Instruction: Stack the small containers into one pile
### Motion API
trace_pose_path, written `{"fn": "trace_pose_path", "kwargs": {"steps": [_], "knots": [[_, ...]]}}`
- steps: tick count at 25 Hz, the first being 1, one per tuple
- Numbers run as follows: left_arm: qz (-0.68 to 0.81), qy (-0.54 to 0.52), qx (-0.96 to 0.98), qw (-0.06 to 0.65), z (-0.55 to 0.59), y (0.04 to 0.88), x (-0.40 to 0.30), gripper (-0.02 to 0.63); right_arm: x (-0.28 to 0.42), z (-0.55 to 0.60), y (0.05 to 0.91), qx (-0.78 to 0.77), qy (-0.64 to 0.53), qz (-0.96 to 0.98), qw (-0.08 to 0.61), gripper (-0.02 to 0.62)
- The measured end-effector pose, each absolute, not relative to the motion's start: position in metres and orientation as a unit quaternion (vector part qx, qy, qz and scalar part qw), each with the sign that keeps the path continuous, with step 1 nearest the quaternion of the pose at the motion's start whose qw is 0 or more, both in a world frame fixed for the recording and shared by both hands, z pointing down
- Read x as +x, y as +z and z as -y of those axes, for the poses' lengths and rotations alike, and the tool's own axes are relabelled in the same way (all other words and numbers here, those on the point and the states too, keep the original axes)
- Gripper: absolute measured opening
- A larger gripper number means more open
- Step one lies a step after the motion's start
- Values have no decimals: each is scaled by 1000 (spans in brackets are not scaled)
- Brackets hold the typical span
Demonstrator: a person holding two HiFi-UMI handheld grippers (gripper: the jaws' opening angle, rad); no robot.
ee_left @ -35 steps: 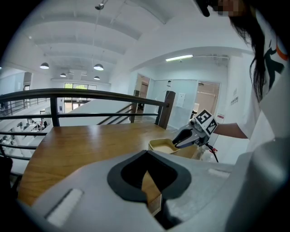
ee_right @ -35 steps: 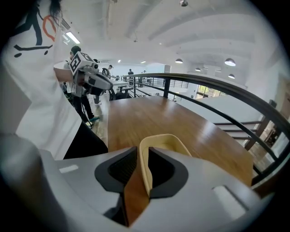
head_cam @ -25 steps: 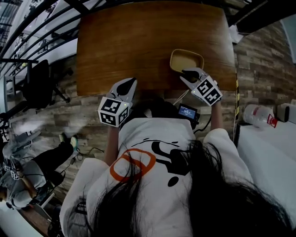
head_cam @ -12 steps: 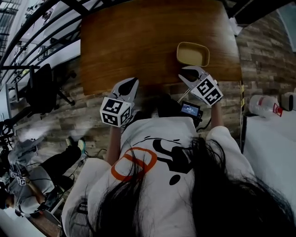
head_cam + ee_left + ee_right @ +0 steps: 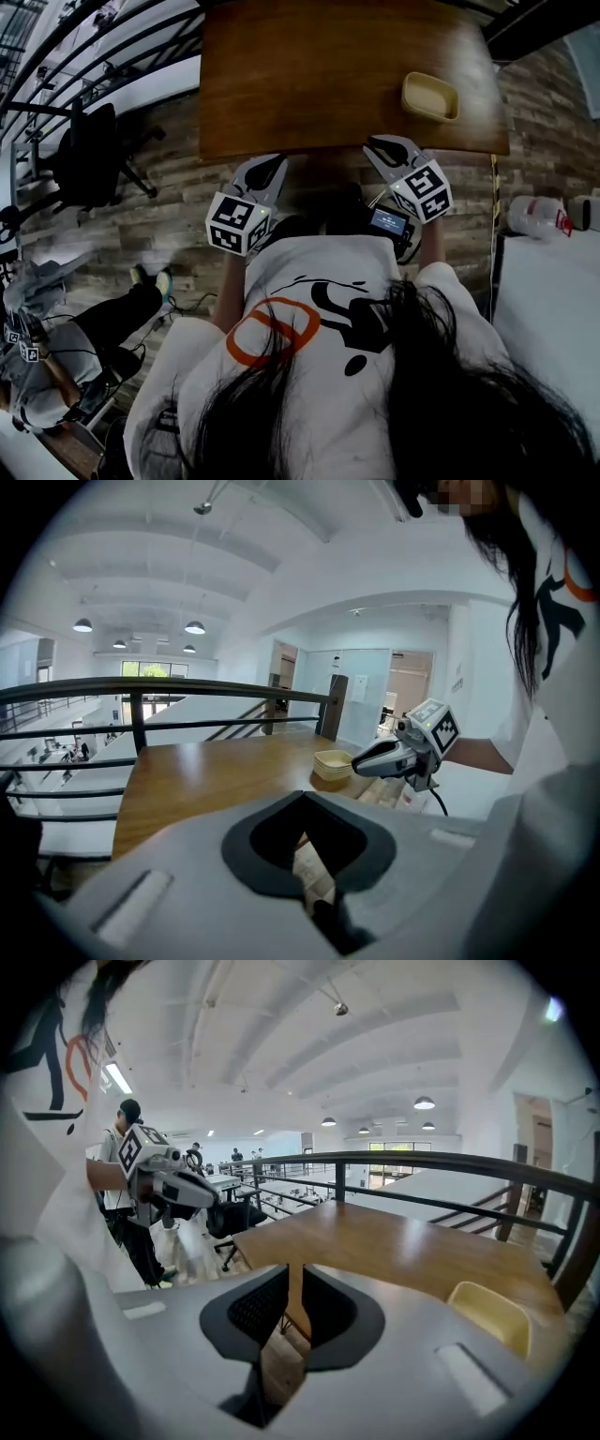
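The stack of small yellow containers [image 5: 430, 95] sits on the wooden desk [image 5: 328, 75], close to its near right corner. From the left gripper view it looks like two or three tubs nested into one pile [image 5: 333, 763], though the rims are too small to count for certain. Nothing else lies on the desk.

The right hand-held gripper [image 5: 382, 145] is held at the desk's near edge, near the pile but clear of it, with bare wood between them. In its own view its jaws are drawn together to a thin slit and grasp nothing [image 5: 292, 1274]. The desk edge shows through the slit, and the yellow pile [image 5: 492, 1314] lies off to the right, outside the jaws.

The left hand-held gripper [image 5: 269, 161] is held at the same edge, well to the left of the pile. It is clenched as well, empty [image 5: 302, 803], with only floor planks showing through the narrow gap. The two point the same way, side by side with a clear gap between them.

A black office chair [image 5: 89, 155] stands on the plank floor [image 5: 169, 187] to the left, beside a dark railing [image 5: 94, 56]. A second person [image 5: 47, 366] is at the lower left. A small lit screen [image 5: 386, 223] hangs at the wearer's chest, under the right hand-held gripper.
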State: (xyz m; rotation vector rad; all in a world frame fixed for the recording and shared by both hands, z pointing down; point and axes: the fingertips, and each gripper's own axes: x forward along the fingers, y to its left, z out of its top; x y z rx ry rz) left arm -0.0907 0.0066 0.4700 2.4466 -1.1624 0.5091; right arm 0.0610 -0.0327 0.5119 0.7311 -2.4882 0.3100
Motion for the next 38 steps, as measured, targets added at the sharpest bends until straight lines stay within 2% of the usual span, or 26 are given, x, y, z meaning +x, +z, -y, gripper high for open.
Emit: {"fn": "trace_pose_path", "kwargs": {"steps": [7, 15, 26, 38], "knots": [[409, 172, 875, 195, -79, 472, -148, 0, -17, -36, 497, 291, 136, 922, 214, 44], [405, 156, 878, 202, -142, 475, -165, 0, -62, -114, 488, 274, 138, 927, 217, 21], [427, 135, 873, 192, -172, 461, -147, 0, -66, -156, 477, 234, 131, 937, 224, 21], [415, 151, 877, 188, -219, 456, -99, 0, -40, -197, 472, 223, 136, 941, 215, 21]]}}
